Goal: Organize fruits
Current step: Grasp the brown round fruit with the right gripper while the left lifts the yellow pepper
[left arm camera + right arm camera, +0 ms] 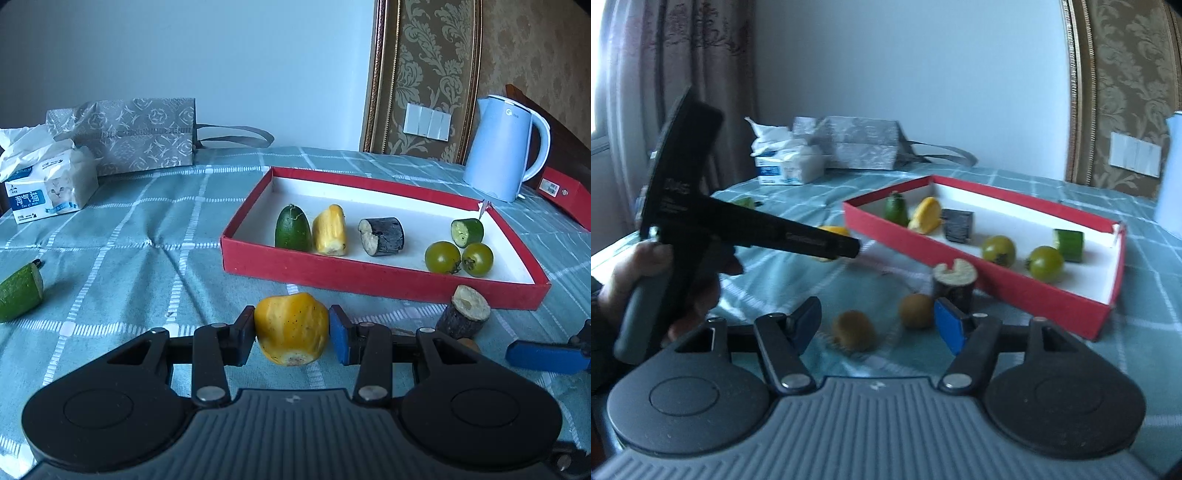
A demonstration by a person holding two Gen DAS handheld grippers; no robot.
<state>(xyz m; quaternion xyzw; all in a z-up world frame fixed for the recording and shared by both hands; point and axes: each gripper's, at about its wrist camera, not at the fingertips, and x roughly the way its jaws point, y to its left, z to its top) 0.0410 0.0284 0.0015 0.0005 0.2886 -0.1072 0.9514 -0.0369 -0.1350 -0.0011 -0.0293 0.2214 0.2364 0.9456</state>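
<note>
Teal checked tablecloth (147,229), white wall behind. Left gripper (291,334) narrowly clamps yellow fruit chunk (291,326), cut end down, axis roughly upright. Right gripper (875,328) half-open, empty.

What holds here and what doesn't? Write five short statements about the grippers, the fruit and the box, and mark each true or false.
1. The left gripper grips a yellow piece. True.
2. Two green tomatoes lie in the red box. True.
3. Both brown fruits are in the box. False: the kiwis lie on the tablecloth, outside the box.
4. The box holds the jug. False: the kettle stands on the tablecloth behind the box.
5. The right-hand tool clamps a dark chunk. False: the right gripper is open and grips nothing; the dark piece stands outside the box, beside its wall.
</note>
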